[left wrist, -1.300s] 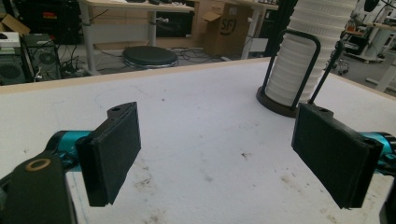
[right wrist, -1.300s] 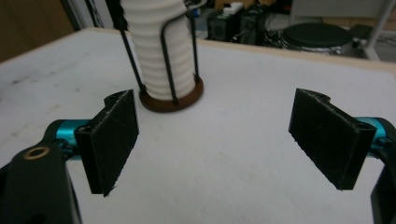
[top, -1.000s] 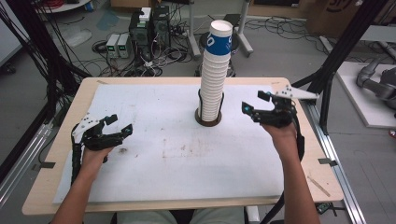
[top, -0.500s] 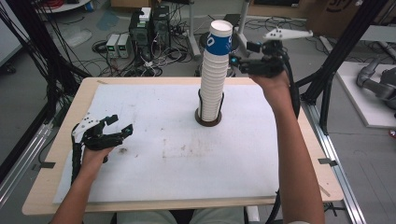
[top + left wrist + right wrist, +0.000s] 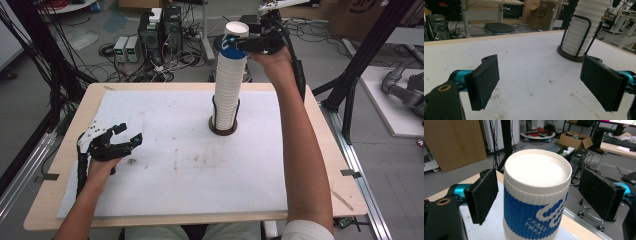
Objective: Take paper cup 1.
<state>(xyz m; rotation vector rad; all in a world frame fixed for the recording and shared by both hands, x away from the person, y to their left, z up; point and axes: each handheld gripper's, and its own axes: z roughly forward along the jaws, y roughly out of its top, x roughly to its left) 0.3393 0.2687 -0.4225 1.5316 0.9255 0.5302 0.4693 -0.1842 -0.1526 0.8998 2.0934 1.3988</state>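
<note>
A tall stack of white paper cups [image 5: 227, 90] stands upside down in a black wire holder [image 5: 223, 127] at the table's middle back. The top cup [image 5: 234, 42] has a blue and white print. My right gripper [image 5: 239, 44] is raised to the top of the stack. In the right gripper view its pads [image 5: 485, 195] stand on either side of the top cup [image 5: 536, 202], open and with a gap on each side. My left gripper [image 5: 129, 134] rests low at the table's left, open with nothing between its jaws. From the left gripper [image 5: 543, 82] the stack [image 5: 584, 32] shows ahead to the right.
A white sheet [image 5: 175, 165] covers the wooden table [image 5: 70, 150]. Black frame posts [image 5: 350, 95] stand at the right and left edges. Computers and cables [image 5: 160, 30] lie on the floor beyond the far edge.
My right gripper has risen from table height beside the holder to the top of the stack and now straddles the top cup. The left gripper has stayed put.
</note>
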